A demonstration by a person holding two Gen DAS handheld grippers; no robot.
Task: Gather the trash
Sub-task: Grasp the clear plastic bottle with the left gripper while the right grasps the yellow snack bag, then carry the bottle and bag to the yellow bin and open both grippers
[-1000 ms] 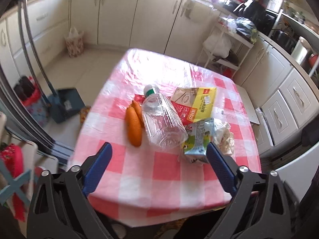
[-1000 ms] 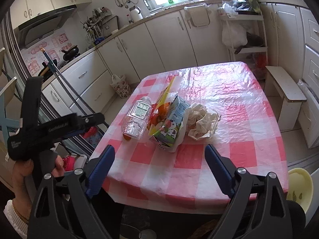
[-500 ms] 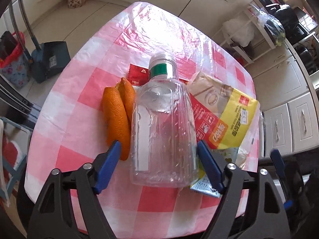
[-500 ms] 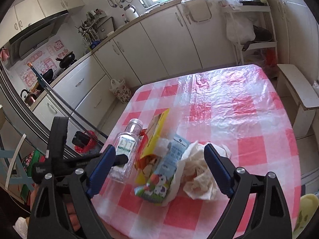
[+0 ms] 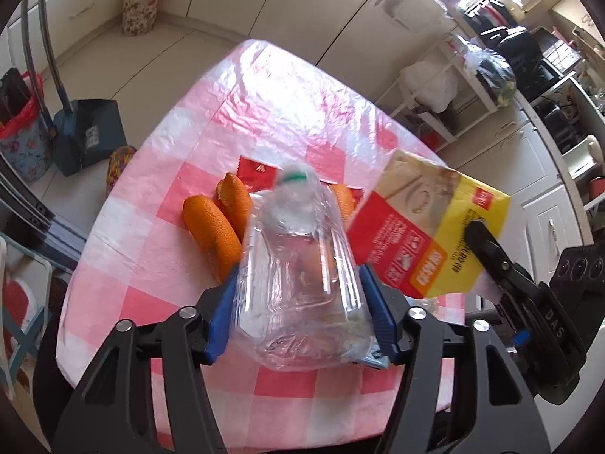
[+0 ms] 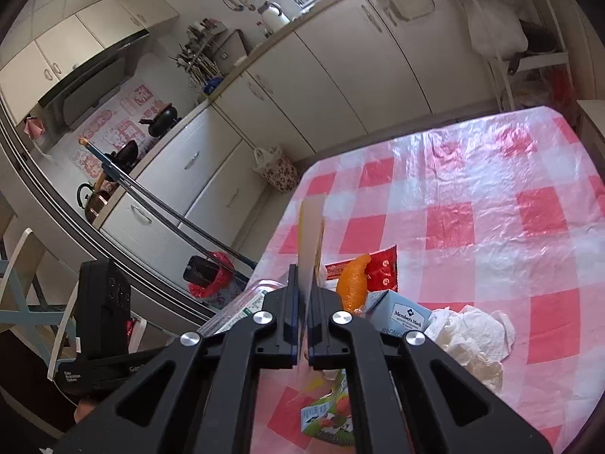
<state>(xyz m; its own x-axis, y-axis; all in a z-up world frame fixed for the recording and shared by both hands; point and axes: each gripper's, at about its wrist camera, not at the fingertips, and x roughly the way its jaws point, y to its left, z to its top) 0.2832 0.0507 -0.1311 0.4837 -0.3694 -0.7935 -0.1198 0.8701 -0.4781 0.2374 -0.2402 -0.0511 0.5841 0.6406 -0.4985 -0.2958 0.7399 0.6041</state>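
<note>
A clear plastic bottle [image 5: 298, 265] with a green cap band sits between the blue pads of my left gripper [image 5: 298, 287]. The jaws are closing and the pads press its sides; its base tilts toward the camera. My right gripper [image 6: 304, 283] is shut on the edge of a yellow and red packet [image 5: 427, 227], which it holds above the red-checked table [image 5: 283, 94]. In the right wrist view the packet [image 6: 311, 227] stands edge-on between the pads. Orange peels [image 5: 211, 227], a red sachet [image 5: 255, 174], a blue carton [image 6: 401, 314] and crumpled tissue [image 6: 469, 336] lie on the cloth.
On the floor left of the table stand a dark dustpan [image 5: 89, 132] and a bin with a red liner [image 5: 19, 136]. A floral bag [image 5: 140, 3] leans on the cabinets. A white rack [image 5: 453, 87] stands beyond the table's far right corner.
My left gripper came down over the bottle and narrowed onto its sides; the bottle tipped up. My right gripper moved in, shut on the packet's edge and raised it.
</note>
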